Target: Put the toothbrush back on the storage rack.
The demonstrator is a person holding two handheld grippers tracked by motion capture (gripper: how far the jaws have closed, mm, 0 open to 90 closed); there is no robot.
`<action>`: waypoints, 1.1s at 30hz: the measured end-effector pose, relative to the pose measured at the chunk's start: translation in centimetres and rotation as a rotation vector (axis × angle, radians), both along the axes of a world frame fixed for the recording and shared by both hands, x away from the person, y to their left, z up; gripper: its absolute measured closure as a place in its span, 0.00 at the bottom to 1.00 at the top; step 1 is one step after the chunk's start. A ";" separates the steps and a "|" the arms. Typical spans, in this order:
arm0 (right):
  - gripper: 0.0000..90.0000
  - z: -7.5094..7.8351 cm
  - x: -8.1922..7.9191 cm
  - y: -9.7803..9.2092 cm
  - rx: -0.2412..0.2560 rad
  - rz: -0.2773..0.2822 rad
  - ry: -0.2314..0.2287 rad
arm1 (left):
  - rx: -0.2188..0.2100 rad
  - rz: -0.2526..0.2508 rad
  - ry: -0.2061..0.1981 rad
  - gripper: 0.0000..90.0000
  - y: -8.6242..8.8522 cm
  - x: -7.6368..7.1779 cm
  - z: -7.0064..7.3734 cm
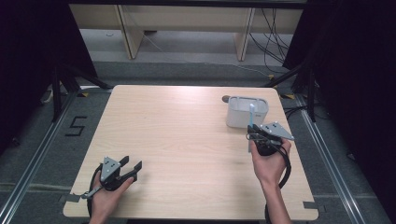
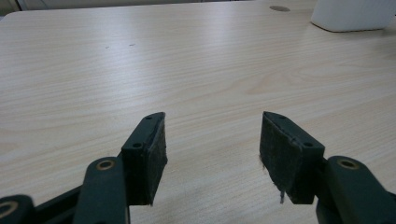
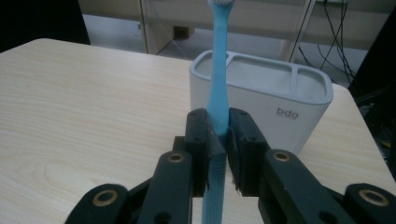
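A light blue toothbrush was held upright, clamped between the right gripper's fingers, head upward. A white three-compartment holder was seen just beyond the fingertips.

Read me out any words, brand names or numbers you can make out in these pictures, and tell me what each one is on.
"bdo": small grey letters on the front wall of the white toothbrush holder, seen in the right gripper view.
"5": black mark on the grey floor left of the table, seen in the high view.
Nothing readable on the blue toothbrush in the right gripper, nor on the open left gripper.
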State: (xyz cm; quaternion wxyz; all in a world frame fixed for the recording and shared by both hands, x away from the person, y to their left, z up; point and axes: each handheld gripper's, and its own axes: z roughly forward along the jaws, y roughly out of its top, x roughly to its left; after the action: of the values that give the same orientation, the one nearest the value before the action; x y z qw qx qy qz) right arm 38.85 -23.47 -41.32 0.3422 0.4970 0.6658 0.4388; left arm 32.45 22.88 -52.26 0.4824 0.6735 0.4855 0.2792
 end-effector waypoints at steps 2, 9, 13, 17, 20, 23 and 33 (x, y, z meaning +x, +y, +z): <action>0.88 0.2 0.0 -0.1 0.018 0.003 -0.007 | -0.001 0.000 -0.003 0.45 0.0 0.0 0.0; 0.88 0.8 0.1 -0.5 0.030 -0.010 -0.053 | -0.003 0.002 -0.003 0.45 0.1 0.0 0.0; 0.88 0.9 0.3 -0.7 0.025 -0.014 -0.062 | -0.004 0.000 -0.004 0.45 0.0 0.0 0.0; 0.88 1.1 0.4 -0.7 0.050 -0.023 -0.070 | -0.002 0.002 -0.005 0.45 0.0 -0.1 0.0; 0.88 1.2 0.6 -1.0 0.042 -0.010 -0.088 | -0.008 -0.003 -0.009 0.45 0.1 0.0 0.0; 0.88 1.3 0.7 -1.2 0.048 -0.012 -0.100 | -0.008 0.001 -0.009 0.45 0.1 -0.1 0.0; 0.88 1.9 1.3 -1.6 0.058 -0.020 -0.127 | -0.009 0.004 -0.004 0.45 0.2 -0.1 0.0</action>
State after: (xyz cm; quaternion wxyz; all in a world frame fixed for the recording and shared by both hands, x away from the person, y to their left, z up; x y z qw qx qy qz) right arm 40.13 -25.06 -39.43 0.3736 0.4844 0.6249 0.4851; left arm 32.35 23.04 -52.24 0.4859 0.6699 0.4871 0.2791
